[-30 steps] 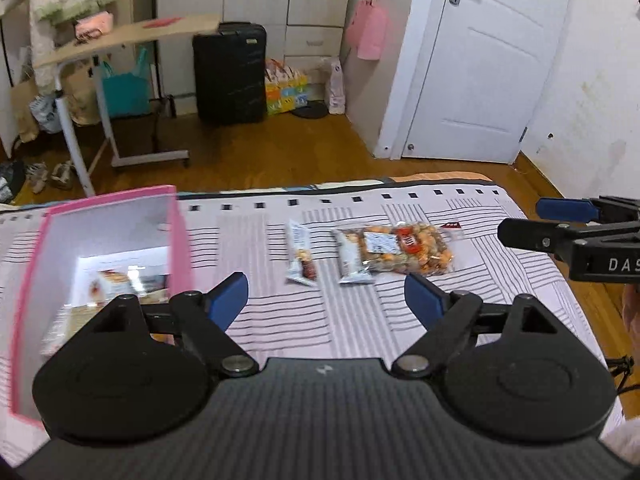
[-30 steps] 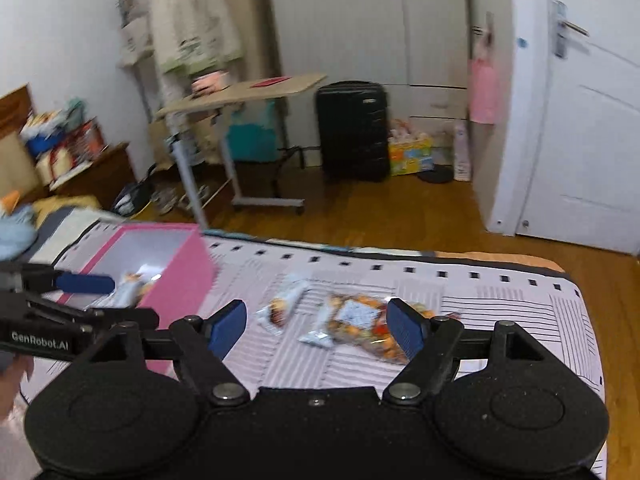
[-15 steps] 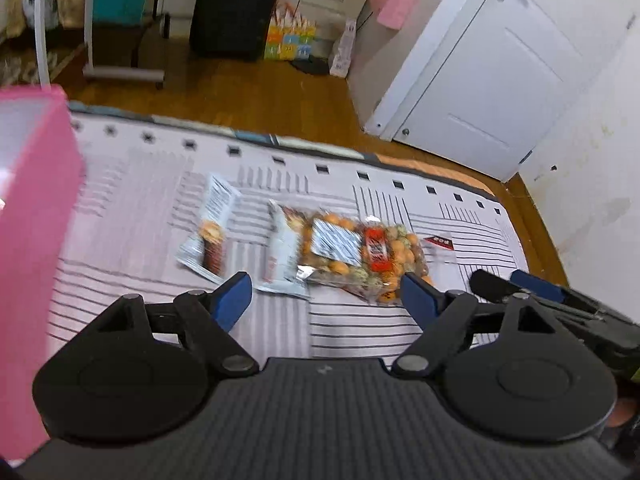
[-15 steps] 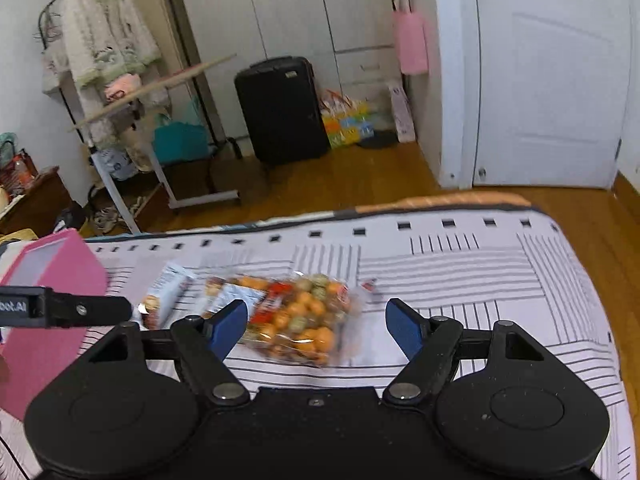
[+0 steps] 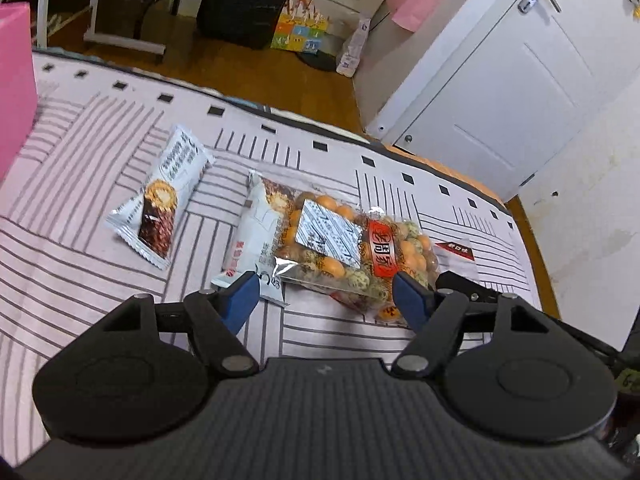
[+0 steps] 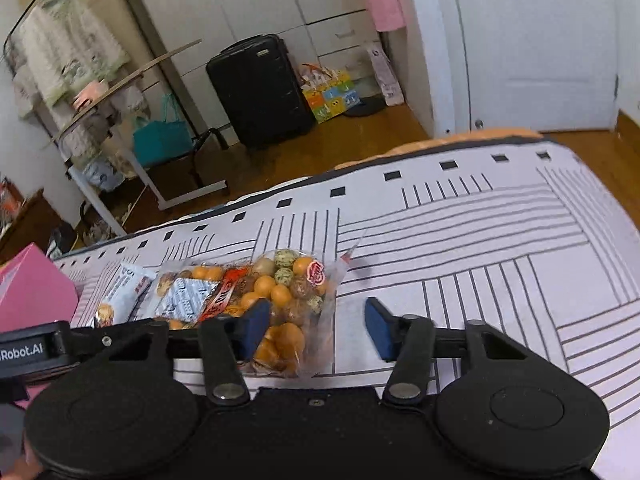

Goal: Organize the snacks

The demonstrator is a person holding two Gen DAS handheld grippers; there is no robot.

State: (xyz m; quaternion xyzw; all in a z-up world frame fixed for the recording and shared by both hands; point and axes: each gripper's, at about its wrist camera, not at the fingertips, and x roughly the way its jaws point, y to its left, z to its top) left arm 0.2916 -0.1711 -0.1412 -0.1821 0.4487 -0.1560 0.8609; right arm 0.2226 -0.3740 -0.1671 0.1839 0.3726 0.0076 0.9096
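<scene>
A clear bag of orange and speckled coated nuts (image 5: 352, 248) lies on the striped bed sheet (image 5: 80, 272); it also shows in the right wrist view (image 6: 276, 300). A white wafer packet (image 5: 256, 228) lies against its left side, and another white snack packet (image 5: 160, 204) lies further left. The pink box (image 5: 14, 76) stands at the left edge. My left gripper (image 5: 326, 298) is open just above the near edge of the nut bag. My right gripper (image 6: 316, 326) is open over the bag's right end, its left finger in front of the bag.
The bed's far edge drops to a wooden floor with a black suitcase (image 6: 260, 92), a rolling side table (image 6: 132, 92) and a white door (image 5: 520, 72). The sheet stretches bare to the right of the snacks (image 6: 500, 240).
Both grippers have moved right and down towards the nut bag. The pink box has slid to the left edge of both views. Both stay open.
</scene>
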